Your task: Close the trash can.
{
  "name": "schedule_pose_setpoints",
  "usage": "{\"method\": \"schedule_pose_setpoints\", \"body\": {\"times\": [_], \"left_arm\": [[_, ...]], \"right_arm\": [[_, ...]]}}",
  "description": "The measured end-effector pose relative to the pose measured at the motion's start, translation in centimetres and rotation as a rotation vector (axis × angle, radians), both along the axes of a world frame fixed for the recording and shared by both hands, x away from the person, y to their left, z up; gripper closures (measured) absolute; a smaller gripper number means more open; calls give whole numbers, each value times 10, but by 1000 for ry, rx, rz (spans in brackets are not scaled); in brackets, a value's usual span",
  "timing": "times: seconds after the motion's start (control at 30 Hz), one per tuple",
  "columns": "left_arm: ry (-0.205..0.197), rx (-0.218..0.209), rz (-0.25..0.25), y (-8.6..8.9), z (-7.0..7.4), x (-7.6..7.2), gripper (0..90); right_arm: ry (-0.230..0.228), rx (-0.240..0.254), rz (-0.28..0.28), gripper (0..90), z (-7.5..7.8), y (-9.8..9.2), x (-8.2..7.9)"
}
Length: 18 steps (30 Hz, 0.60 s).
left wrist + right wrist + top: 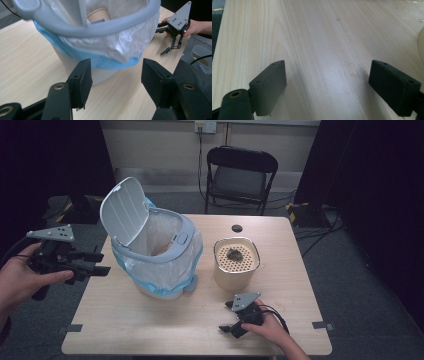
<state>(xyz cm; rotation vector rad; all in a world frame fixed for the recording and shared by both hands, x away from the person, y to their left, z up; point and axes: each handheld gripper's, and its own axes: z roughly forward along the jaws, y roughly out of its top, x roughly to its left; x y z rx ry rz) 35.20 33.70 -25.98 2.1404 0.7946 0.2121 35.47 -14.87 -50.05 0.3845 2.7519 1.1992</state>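
Well apart: left gripper (102, 263) off table (165, 330) edge, bin (155, 251) beside.

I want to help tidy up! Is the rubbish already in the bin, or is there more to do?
One paper cup already lies inside the bin, whose lid stands open. Right now both hands are empty: the left gripper hangs open beside the bin, the right gripper rests open on the table. Probably left: the dark lump in the cream container, then shutting the lid.
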Motion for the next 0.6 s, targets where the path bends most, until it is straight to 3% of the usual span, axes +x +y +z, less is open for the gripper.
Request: {"method": "schedule_pose_setpoints", "body": {"times": [0.6], "left_arm": [[-44,-4,-20,-16,36,21,410]], "right_arm": [[5,3,-2,138,0,0,0]]}}
